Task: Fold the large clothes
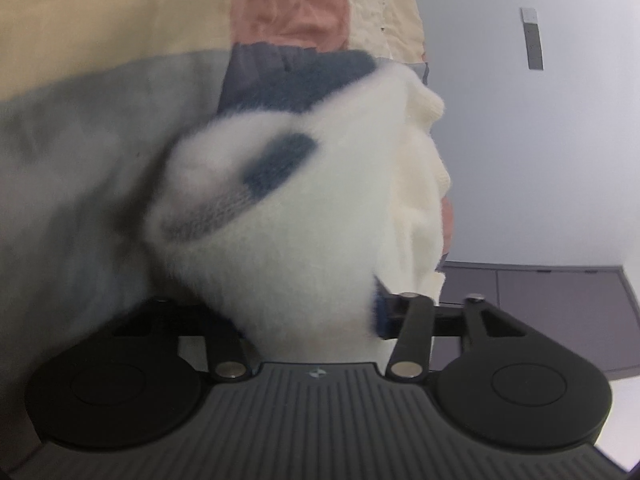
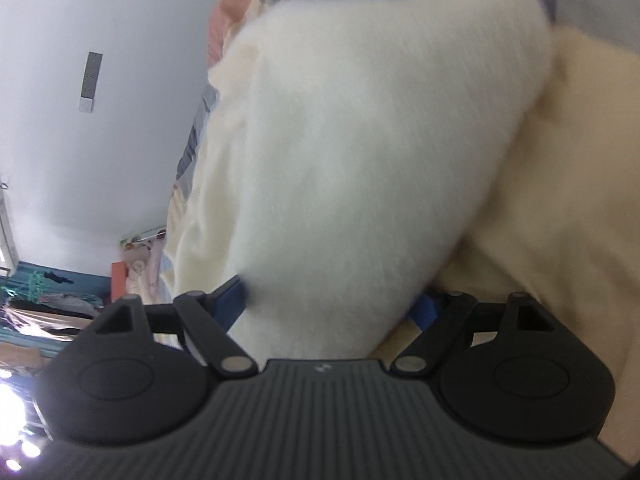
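Bedding point(image 1: 80, 20): cream and grey cloth spreads beyond both grippers and fills the ground behind the garment; a pink cloth point(image 1: 296, 4) lies on it farther out from the left gripper, past a dark grey cloth point(image 1: 260, 68).

Sweater point(image 1: 304, 220): white, fuzzy, with navy patches. The largest thing near either gripper. In the left wrist view it bulges straight ahead of the fingers and reaches back to the gripper body. In the right wrist view the same white fleece point(image 2: 360, 140) rises ahead of the fingers and fills the middle of the frame, blurred.

Wall point(image 1: 540, 140): pale, off to the right of the left gripper and to the left of the right one.

Left gripper point(image 1: 316, 320): the sweater sits between the fingers, with a blue pad point(image 1: 382, 316) against the fabric on the right side; the left pad is hidden by fleece. The grip reads as closed on the sweater.

Right gripper point(image 2: 332, 312): jaws stand wide, with both blue pads point(image 2: 230, 304) at the edges of the fleece bundle that fills the gap. Whether they press or merely flank it cannot be told.
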Available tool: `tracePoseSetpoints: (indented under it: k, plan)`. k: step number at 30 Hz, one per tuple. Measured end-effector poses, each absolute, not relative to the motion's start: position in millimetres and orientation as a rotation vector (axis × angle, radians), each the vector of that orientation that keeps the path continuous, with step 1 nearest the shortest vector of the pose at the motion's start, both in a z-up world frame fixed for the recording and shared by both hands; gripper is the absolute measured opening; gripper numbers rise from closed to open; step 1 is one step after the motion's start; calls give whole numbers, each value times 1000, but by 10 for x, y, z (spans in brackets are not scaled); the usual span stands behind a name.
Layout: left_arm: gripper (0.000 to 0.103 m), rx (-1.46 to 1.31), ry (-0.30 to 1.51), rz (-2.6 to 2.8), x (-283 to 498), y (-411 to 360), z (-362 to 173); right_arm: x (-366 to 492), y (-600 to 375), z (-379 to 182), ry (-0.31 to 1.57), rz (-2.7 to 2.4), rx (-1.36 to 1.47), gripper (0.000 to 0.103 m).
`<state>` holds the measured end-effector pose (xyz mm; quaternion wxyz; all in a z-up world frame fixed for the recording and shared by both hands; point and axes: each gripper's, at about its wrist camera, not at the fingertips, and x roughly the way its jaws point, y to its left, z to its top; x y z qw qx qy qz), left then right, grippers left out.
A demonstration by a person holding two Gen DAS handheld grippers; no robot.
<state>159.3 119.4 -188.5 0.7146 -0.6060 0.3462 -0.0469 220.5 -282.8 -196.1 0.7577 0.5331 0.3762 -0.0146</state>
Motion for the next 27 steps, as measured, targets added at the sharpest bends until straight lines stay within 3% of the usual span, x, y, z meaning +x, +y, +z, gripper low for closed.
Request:
tracePoseSetpoints:
  k: [2, 6, 9, 11, 13, 27]
  plan:
    - [39, -1293, 751, -109, 1591, 1185, -1822, 2209, -2891, -1995, 814, -40, 1182, 84]
    - [35, -1223, 730, -100, 1586, 1156, -1702, 2224, -2906, -1998, 806, -47, 1175, 81]
    - [30, -1215, 710, -96, 1540, 1166, -1658, 2249, -2751, -1847, 808, -32, 996, 66]
    - [29, -1180, 694, -96, 1504, 1159, -1587, 2216, -2739, -1768, 787, -14, 956, 51]
    - [28, -1154, 671, -94, 1448, 1161, -1513, 2156, -2734, -1676, 755, 12, 934, 46]
    - [28, -975, 509, -130, 444, 1133, -608, 1642, -2731, -927, 626, 231, 803, 43]
